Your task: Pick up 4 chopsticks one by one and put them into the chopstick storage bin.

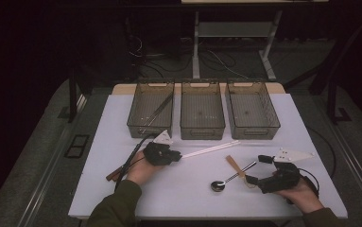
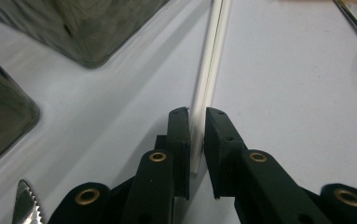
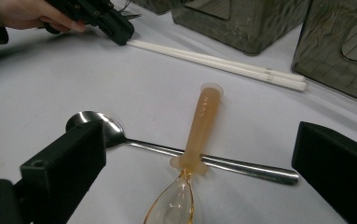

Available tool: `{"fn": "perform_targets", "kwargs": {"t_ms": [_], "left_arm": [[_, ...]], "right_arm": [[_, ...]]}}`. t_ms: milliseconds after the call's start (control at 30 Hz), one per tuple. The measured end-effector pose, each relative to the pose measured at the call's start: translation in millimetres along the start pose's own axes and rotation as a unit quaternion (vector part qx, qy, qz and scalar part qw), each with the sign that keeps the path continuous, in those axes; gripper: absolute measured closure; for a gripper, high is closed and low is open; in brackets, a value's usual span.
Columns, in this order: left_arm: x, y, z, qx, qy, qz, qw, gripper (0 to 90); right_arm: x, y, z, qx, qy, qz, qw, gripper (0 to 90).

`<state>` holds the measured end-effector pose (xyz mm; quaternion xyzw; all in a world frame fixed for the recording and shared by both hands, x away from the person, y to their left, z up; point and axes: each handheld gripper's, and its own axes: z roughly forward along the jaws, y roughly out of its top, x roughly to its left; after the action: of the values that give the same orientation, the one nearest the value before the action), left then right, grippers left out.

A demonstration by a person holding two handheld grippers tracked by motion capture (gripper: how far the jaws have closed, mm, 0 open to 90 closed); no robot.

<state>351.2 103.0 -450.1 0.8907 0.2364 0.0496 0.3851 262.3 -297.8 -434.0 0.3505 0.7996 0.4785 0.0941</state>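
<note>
The light, stiff, slippery white chopsticks (image 2: 209,79) are clamped at one end by the left gripper (image 2: 196,122), so slipping or pivoting is likely.

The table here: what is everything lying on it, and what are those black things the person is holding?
Bins: three, smoky clear, in a row at the table's far side; the left bin holds long dark utensils.
White chopsticks: one pair, mid-table, near end between the left gripper's jaws.
Metal spoon: one, silver, front right of centre.
Amber plastic spoon: one, translucent, lying across the metal spoon's handle.
Serrated knife: one, steel tip near the left gripper.
Brown-handled utensil: one, by the left hand.
Table: one, white.
Left gripper: black, shut on the chopsticks.
Right gripper: black, jaws wide open around the two spoons.
</note>
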Motion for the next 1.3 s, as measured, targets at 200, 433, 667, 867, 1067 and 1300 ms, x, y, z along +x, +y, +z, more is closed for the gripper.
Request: {"fn": "perform_targets", "kwargs": {"t_ms": [200,433,667,867,1067,1300], "left_arm": [[-3.6,0.1,-1.5,0.009,-0.008,0.003,0.9999,83.8],[-5.7,-0.1,-2.5,0.015,-0.023,0.010,0.9996,85.0],[-10.3,-1.4,-4.6,0.022,-0.034,0.011,0.9991,85.6],[-14.6,-8.0,-12.0,0.028,-0.039,0.010,0.9988,85.6],[-20.5,-16.0,-21.5,0.035,-0.040,0.006,0.9986,85.6],[-27.2,-27.7,-35.1,0.042,-0.038,-0.002,0.9984,85.5]], "right_arm": [[0.0,0.1,-0.3,0.000,0.000,0.001,1.0000,2.8],[-0.2,0.2,-0.6,0.000,0.000,0.002,1.0000,2.8],[-0.1,0.2,-1.4,-0.003,0.001,0.002,1.0000,2.8],[-0.9,0.1,-2.0,-0.004,0.000,0.003,1.0000,2.9],[-0.6,0.2,-1.9,-0.004,-0.001,0.002,1.0000,2.8],[-0.7,0.2,-2.0,-0.003,-0.002,0.003,1.0000,2.8]]}}
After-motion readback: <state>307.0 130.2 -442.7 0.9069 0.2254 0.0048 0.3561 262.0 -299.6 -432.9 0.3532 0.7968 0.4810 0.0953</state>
